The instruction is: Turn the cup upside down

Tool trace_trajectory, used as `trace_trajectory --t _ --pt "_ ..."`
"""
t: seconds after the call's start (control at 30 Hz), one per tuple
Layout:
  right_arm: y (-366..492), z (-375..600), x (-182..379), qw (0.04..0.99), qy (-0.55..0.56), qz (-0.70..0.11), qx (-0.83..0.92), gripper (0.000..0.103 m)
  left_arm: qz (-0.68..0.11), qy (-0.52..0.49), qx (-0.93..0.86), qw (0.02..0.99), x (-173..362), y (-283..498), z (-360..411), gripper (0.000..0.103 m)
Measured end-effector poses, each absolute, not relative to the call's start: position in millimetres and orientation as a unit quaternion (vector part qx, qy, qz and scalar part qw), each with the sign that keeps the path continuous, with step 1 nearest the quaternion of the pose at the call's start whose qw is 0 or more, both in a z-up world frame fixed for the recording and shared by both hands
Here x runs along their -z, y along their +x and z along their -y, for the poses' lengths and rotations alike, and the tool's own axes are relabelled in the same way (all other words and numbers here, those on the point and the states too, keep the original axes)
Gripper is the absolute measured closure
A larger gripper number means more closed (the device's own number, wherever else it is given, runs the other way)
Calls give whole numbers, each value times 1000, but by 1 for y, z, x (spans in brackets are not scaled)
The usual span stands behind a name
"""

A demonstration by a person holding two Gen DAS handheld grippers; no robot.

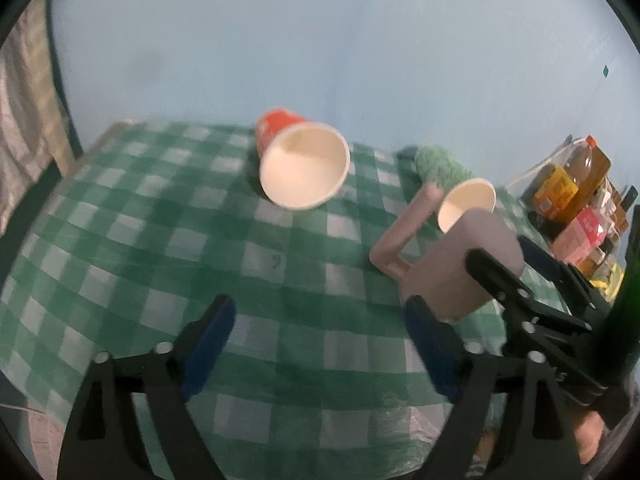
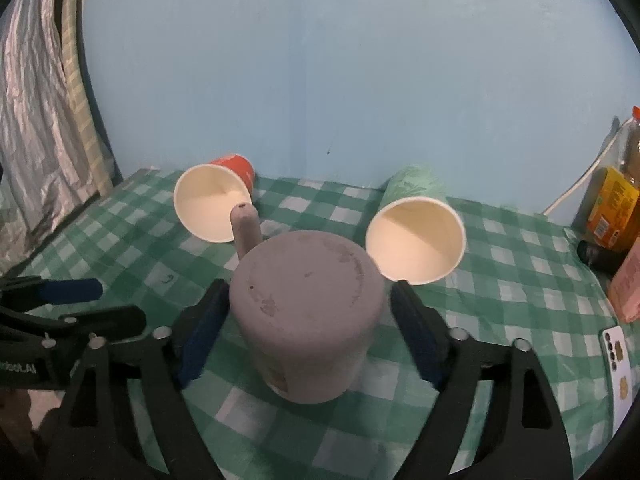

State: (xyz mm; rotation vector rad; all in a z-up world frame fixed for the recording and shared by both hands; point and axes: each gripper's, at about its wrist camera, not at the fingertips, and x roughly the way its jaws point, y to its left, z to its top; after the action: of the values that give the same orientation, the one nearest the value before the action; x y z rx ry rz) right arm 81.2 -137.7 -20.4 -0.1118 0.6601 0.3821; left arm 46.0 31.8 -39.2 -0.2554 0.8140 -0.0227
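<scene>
A pink mug (image 2: 308, 316) with a handle (image 2: 246, 226) stands upside down on the checked tablecloth, base up. My right gripper (image 2: 308, 320) is open, its fingers (image 2: 200, 332) either side of the mug with small gaps. In the left wrist view the mug (image 1: 460, 264) stands at the right between the right gripper's fingers (image 1: 500, 280). My left gripper (image 1: 320, 344) is open and empty over the cloth, left of the mug. A red paper cup (image 1: 300, 164) and a green paper cup (image 1: 452, 184) lie on their sides behind it.
The green checked tablecloth (image 1: 160, 260) covers a table against a blue wall. Bottles and cartons (image 1: 572, 200) stand at the right edge. A phone (image 2: 618, 372) lies at the near right. A curtain (image 2: 40, 120) hangs at the left.
</scene>
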Motion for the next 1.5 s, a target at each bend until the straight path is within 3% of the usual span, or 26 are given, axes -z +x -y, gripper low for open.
trace_trajectory --t 0.17,0.3,0.67,1.5 --pt "71 152 3 930 -36 -322 -174 15 -344 -99 -3 934 17 25 -26 11" --pt "59 164 -10 933 -23 -319 -165 12 -301 -82 -9 950 1 9 -19 1" --pt "26 196 -29 941 4 -306 -143 12 -235 -47 -1 971 -24 -17 8 1" --pt "11 210 -24 941 -3 -313 -129 12 -242 -16 8 970 -13 -25 29 1"
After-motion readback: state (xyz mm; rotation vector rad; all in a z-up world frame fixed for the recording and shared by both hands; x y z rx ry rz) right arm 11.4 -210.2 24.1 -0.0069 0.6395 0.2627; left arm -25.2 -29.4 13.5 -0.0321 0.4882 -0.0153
